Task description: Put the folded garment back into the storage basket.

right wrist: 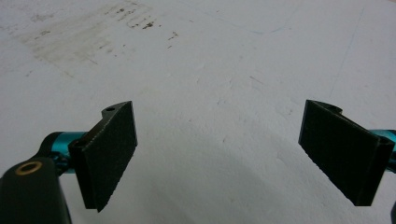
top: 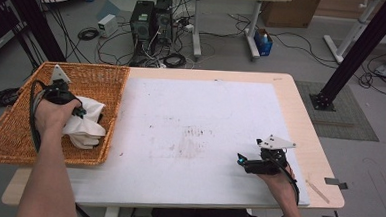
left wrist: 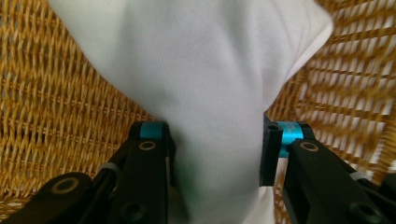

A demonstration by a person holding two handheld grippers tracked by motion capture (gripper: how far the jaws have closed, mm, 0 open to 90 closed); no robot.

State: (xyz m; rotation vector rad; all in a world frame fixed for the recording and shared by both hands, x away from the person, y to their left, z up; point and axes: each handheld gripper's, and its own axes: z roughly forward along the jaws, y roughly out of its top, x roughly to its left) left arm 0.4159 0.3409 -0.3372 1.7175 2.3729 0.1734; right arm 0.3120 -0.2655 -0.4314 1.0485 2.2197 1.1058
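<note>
A: What is on the table?

B: A table (top: 309, 139) under a white sheet (top: 194, 138), smudged near its middle. At the left edge sits a wicker basket (top: 9, 139). In it lies a crumpled white cloth (top: 87, 125), toward the basket's right wall.

A: Where are the hands?

B: The left gripper (top: 78, 111) is down in the basket, at the cloth. In the left gripper view, a thick fold of cloth (left wrist: 205, 93) fills the gap between the jaws, and both pads touch its sides: it is pinching the cloth. The right gripper (right wrist: 217, 154) rests low over the bare sheet near the front right corner, jaws spread wide with nothing between them.

A: What step does this look like?

B: Probably lifting the cloth out of the basket to the sheet.

A: How should it be done well?

B: Keep the pinch firm, since the fold is bulky and soft and could slide through. Lift straight up until the hanging part clears the basket's right wall, then carry it across; dragging sideways too early could snag the weave or tip the basket. The right gripper is well apart from the basket, so it could wait, open, to catch a free corner once the cloth arrives.
</note>
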